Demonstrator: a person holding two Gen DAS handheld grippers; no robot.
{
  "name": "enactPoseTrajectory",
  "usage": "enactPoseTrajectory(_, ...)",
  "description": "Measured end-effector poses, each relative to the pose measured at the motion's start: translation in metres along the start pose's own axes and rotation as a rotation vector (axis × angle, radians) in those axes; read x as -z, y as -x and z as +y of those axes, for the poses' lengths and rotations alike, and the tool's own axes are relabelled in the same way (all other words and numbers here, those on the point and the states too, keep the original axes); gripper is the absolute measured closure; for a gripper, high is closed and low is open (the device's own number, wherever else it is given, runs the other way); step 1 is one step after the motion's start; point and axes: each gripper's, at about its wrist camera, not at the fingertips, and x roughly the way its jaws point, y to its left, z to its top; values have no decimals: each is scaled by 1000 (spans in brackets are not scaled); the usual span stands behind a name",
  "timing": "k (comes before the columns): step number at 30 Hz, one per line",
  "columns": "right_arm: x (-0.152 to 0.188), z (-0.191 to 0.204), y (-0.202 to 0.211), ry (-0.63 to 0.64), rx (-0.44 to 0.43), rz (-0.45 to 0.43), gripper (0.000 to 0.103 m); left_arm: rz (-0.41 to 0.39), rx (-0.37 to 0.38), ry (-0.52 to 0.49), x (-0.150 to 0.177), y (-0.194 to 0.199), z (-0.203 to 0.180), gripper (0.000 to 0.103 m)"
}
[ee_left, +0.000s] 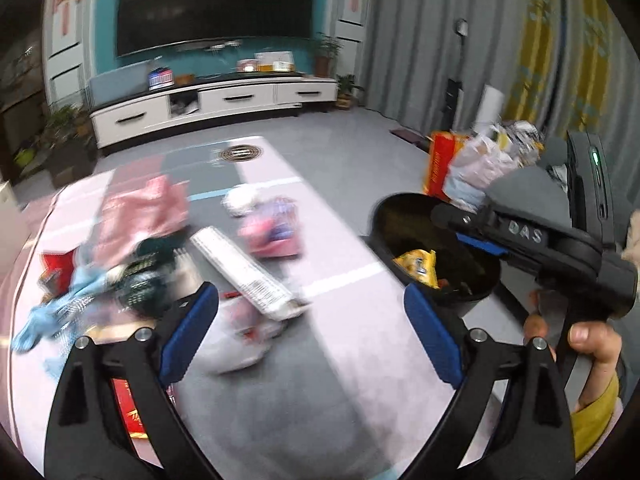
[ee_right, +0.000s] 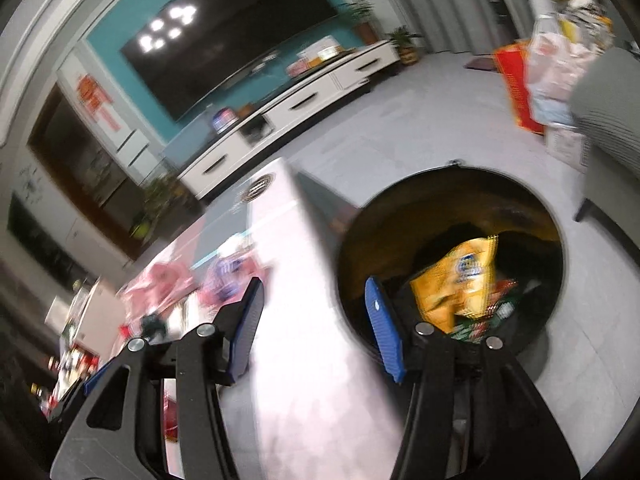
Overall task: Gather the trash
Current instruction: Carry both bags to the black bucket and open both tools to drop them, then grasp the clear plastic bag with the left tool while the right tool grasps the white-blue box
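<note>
My left gripper (ee_left: 312, 332) hangs open over the pink and grey table (ee_left: 360, 360), nothing between its blue pads. Ahead lie blurred scraps: a long white box (ee_left: 244, 272), a pink and purple packet (ee_left: 272, 228), a pink wrapper (ee_left: 144, 212), a light blue wrapper (ee_left: 44, 316) and a red packet (ee_left: 128, 408). A black round bin (ee_left: 384, 216) stands off the table's right edge with a yellow snack bag (ee_left: 418, 266) inside. My right gripper (ee_right: 316, 330) is open and empty, beside the bin (ee_right: 440, 176), the yellow bag (ee_right: 456, 280) just past its right finger.
A hand (ee_left: 592, 340) holds the right gripper's handle above the bin. Full bags and a red box (ee_left: 440, 164) stand on the floor behind the bin, beside a grey seat (ee_right: 612, 112). A white TV cabinet (ee_left: 216, 104) lines the far wall.
</note>
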Motion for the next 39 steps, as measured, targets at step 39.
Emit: enactPoseTrajectory(39,49,112,-132,326,53,219,62,188,-262,583,78,-6,224,32)
